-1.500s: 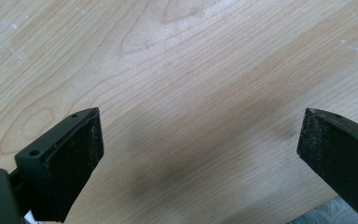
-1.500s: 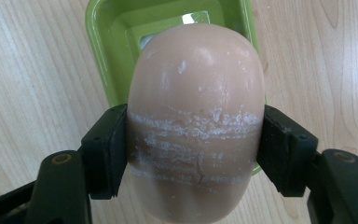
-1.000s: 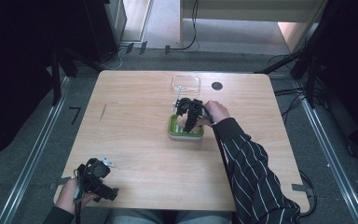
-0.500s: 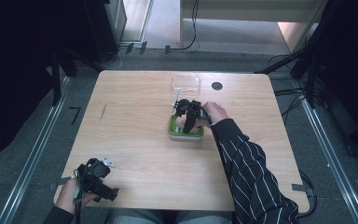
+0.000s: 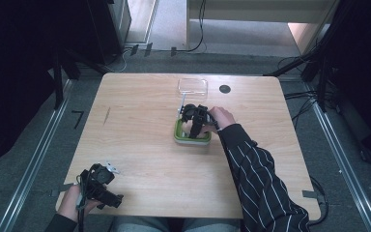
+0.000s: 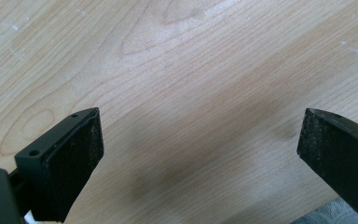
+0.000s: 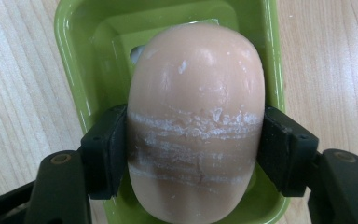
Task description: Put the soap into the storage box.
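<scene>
Nothing has shifted: your right gripper [image 7: 193,154] still pinches the soap bar [image 7: 196,116] over the green dish [image 7: 74,60]; your left gripper [image 6: 200,154] stays spread, idle at the near-left corner.

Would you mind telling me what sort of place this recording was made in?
Probably a lab or workshop set up for recording: a bare wooden table, metal floor rails alongside it, and cables trailing over grey flooring among dark stands.

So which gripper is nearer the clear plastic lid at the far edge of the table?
Right. The right gripper grips the peach soap bar over the green dish, just short of the lid; the left gripper sits at the near-left corner.
</scene>
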Motion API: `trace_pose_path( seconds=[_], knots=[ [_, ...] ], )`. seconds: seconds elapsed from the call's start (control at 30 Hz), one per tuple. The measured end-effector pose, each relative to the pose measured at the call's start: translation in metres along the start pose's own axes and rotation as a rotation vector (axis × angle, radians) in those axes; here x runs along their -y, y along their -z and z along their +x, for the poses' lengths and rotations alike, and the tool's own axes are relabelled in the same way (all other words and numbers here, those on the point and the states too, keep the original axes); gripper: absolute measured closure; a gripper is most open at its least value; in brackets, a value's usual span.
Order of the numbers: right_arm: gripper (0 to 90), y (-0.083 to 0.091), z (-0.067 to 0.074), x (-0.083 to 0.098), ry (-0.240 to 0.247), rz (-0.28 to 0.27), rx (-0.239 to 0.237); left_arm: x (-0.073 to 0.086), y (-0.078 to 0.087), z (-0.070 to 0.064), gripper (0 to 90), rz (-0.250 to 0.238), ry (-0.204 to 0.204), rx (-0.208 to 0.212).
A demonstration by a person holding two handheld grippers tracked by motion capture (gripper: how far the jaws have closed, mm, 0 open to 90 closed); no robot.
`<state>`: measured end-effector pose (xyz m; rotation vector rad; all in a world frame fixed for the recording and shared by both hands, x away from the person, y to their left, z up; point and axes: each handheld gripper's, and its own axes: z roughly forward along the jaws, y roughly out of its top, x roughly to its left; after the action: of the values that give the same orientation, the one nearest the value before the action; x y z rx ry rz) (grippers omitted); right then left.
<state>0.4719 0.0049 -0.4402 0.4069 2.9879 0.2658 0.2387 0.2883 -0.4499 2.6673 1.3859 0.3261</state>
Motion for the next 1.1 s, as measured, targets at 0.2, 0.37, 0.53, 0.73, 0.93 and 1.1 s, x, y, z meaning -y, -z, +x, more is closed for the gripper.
trace_pose_path(
  seconds=[0.2, 0.37, 0.53, 0.73, 0.93, 1.1],
  knots=[
    [32.5, 0.000, 0.001, 0.000, 0.005, 0.004, 0.004, -0.001, 0.000, 0.000, 0.8, 0.000, 0.000, 0.001],
    [30.9, 0.006, 0.001, 0.001, 0.012, -0.021, 0.023, -0.001, 0.000, -0.001, 0.8, -0.001, -0.004, 0.002],
    [29.7, 0.009, 0.001, 0.004, -0.002, -0.024, 0.026, -0.002, 0.000, -0.001, 0.8, -0.005, -0.006, 0.000],
    [23.0, 0.014, 0.003, 0.006, -0.044, -0.024, 0.031, -0.004, 0.000, -0.001, 0.8, -0.005, -0.013, -0.001],
    [17.0, 0.020, 0.003, 0.011, -0.099, -0.025, 0.029, -0.006, 0.001, -0.002, 0.8, -0.005, -0.022, -0.002],
    [13.7, 0.029, 0.004, 0.018, -0.150, -0.043, 0.024, -0.007, 0.001, -0.003, 0.8, -0.014, -0.023, -0.004]
  ],
)
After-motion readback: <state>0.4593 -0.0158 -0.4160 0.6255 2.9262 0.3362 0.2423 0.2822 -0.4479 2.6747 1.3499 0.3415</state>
